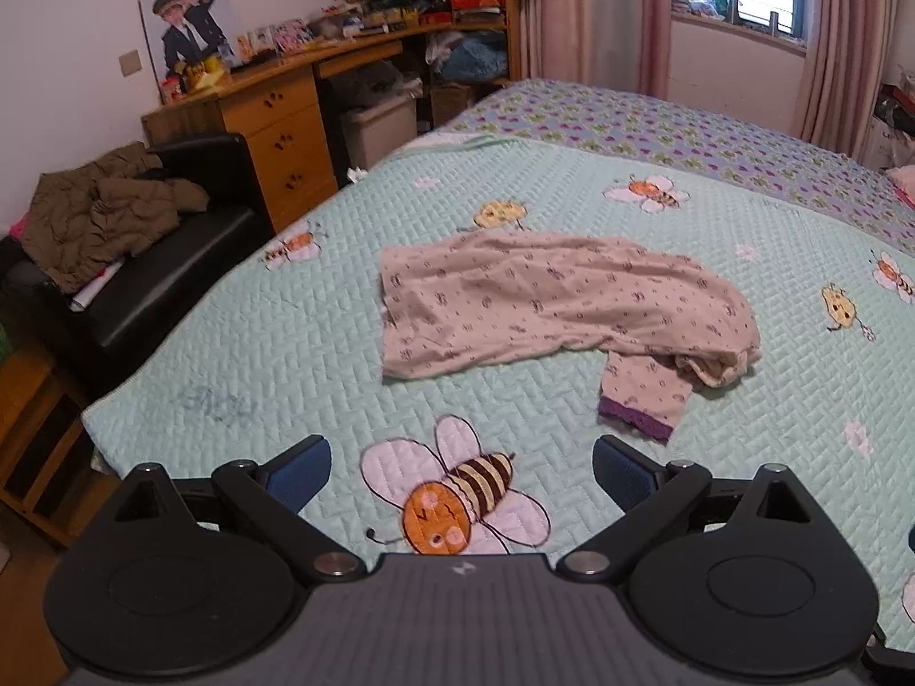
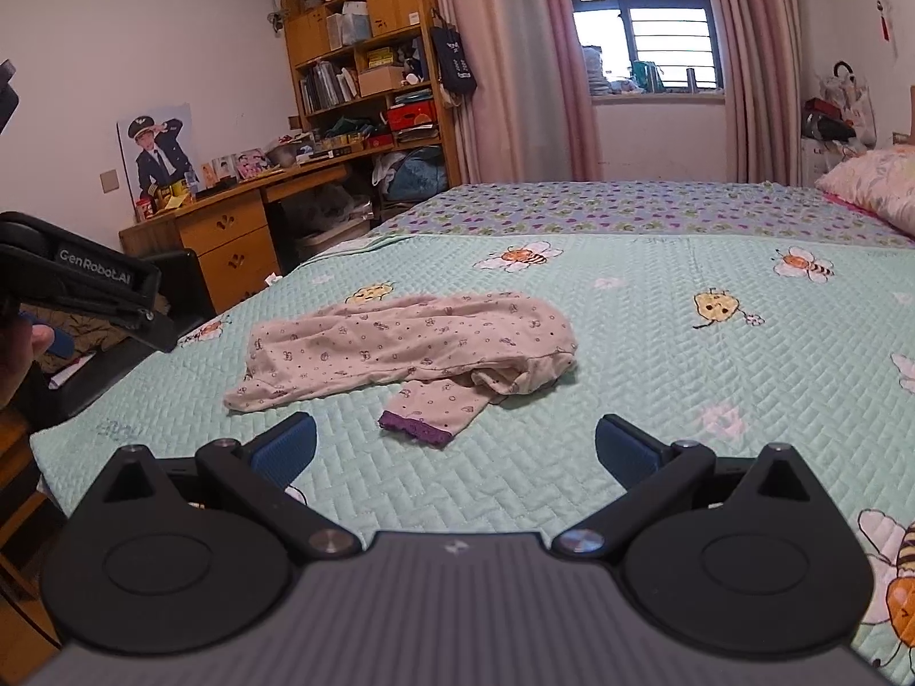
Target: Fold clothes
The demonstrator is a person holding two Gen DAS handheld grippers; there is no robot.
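A: Left wrist view, left to right. Far left of frame: black bench (image 1: pixel 171 263) with a brown jacket (image 1: pixel 103 217) heaped on it. Upper left: wooden desk (image 1: pixel 274 114), shelves above.

B: And the garment?

A: Pale printed garment (image 1: pixel 549 303) at frame centre, lying flat and rumpled on the mint quilt (image 1: pixel 286 343). A purple-trimmed cuff (image 1: pixel 637 417) sticks out at its lower right, pointing toward the camera. The right end is bunched.

B: Left gripper?

A: Left gripper (image 1: pixel 462 469) at bottom centre, fingers spread wide, nothing between them. It sits over a stitched bee (image 1: pixel 457 491), well short of the garment. No contact.

B: Right wrist view?

A: Far left edge: the left gripper (image 2: pixel 86 286) seen from the side, a hand (image 2: pixel 17 349) partly visible behind it. Cannot read its opening from this angle. Centre-left of frame: the garment (image 2: pixel 400 343), cuff (image 2: pixel 417 426) nearest the lens.

B: Right gripper?

A: Right gripper (image 2: pixel 456 451) at bottom centre, blue pads (image 2: pixel 286 449) wide apart, holding nothing. The cuff lies just beyond the gap, slightly left of middle, not touching. Far right: pink pillow (image 2: pixel 875 183) at the upper edge of the bed.
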